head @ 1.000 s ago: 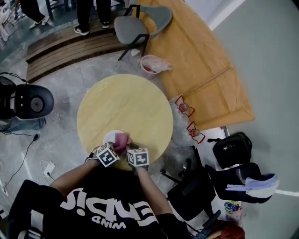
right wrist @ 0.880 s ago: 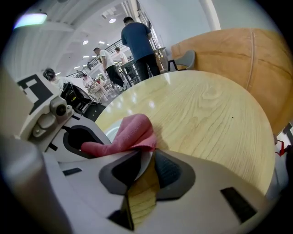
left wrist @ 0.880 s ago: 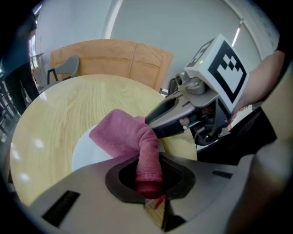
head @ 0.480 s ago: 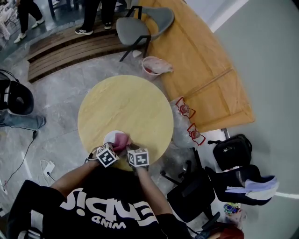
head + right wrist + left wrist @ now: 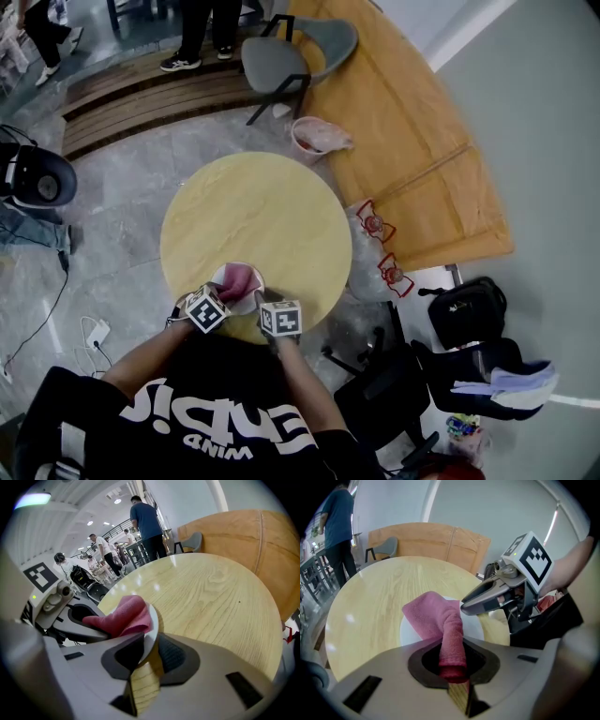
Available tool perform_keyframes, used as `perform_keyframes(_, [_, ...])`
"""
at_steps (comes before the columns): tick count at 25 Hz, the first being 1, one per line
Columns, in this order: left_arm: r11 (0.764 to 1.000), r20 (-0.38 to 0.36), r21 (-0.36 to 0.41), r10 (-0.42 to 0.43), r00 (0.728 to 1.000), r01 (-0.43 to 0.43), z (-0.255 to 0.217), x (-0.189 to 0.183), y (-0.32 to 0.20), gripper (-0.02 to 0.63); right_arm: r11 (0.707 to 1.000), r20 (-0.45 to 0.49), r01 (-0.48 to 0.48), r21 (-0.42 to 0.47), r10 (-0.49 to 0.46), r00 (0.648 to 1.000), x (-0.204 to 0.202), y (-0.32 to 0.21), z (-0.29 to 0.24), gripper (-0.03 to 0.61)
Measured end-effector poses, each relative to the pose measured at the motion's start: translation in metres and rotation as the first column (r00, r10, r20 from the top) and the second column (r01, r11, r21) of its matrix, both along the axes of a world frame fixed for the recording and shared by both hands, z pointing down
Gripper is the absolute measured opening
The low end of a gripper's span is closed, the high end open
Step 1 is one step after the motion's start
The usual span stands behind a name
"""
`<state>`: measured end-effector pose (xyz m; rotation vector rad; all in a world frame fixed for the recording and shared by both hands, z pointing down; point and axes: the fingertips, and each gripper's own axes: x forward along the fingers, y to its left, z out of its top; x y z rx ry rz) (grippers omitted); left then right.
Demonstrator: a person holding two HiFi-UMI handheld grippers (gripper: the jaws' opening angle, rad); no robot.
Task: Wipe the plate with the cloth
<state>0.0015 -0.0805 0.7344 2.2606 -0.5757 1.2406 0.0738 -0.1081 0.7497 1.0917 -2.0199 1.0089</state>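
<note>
Head view, looking steeply down: finds the small round white plate (image 5: 217,276) at the near edge of the round pale-wood table (image 5: 253,206), with the pink terry cloth (image 5: 239,278) bunched on top of it. Clamps a rolled end of that cloth in the left gripper (image 5: 452,667), jaws pressed onto the fabric, the rest spreading over the plate's face. Pinches the plate's thin rim edge-on in the right gripper (image 5: 145,653), jaws closed on the white lip. Reads as the wiping step itself. Next, probably: steady the rim, drag the cloth across the uncovered white, press lightly so as not to pull the plate from the pinch.
</note>
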Motion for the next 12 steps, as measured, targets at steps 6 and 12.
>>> perform_keyframes(6, [0.999,0.008,0.005,-0.038,0.999,0.038,0.0,-0.011,-0.003,0.051,1.0,0.009,-0.002,0.005,0.002,1.0,0.0,0.0,0.001,0.11])
perform_keyframes(12, [0.998,0.022,0.019,-0.065,0.998,0.065,-0.004,-0.022,-0.008,0.052,1.0,0.014,-0.001,0.005,0.001,1.0,0.0,0.0,-0.001,0.11])
